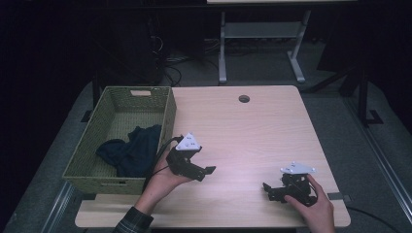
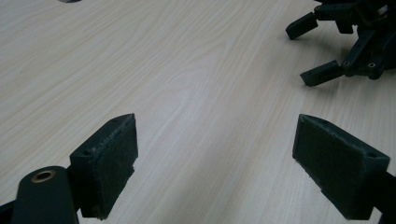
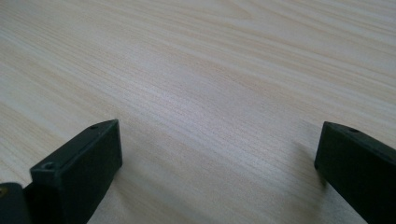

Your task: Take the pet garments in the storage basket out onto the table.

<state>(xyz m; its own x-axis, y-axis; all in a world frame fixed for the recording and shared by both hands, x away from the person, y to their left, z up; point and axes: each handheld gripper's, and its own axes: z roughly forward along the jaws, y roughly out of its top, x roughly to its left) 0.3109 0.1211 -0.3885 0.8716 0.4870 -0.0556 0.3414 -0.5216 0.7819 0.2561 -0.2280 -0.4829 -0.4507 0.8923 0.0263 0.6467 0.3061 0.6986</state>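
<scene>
Light wood desk, person at the near edge with a tool in each hand. Left tool is held just above the desk, right beside the near right corner of a green woven basket, jaws pointing right across the desk. In the left gripper view its jaws stand wide apart with bare wood grain between them, nothing held. Left hand wraps the tool body from below, plaid sleeve at the desk's near edge.

Right tool sits low near the desk's front right, jaws pointing left toward the other tool. Right gripper view: jaws spread wide, empty, only desk surface between. Right hand grips it from behind. The right tool also shows at the top right of the left gripper view, jaws apart, well apart from the left one.

Basket stands on the desk's left side, overhanging the left edge. Dark blue-green cloth lies crumpled inside it, toward the near right part. Round cable hole near the desk's far edge. A grey-legged second table stands behind on the floor.
</scene>
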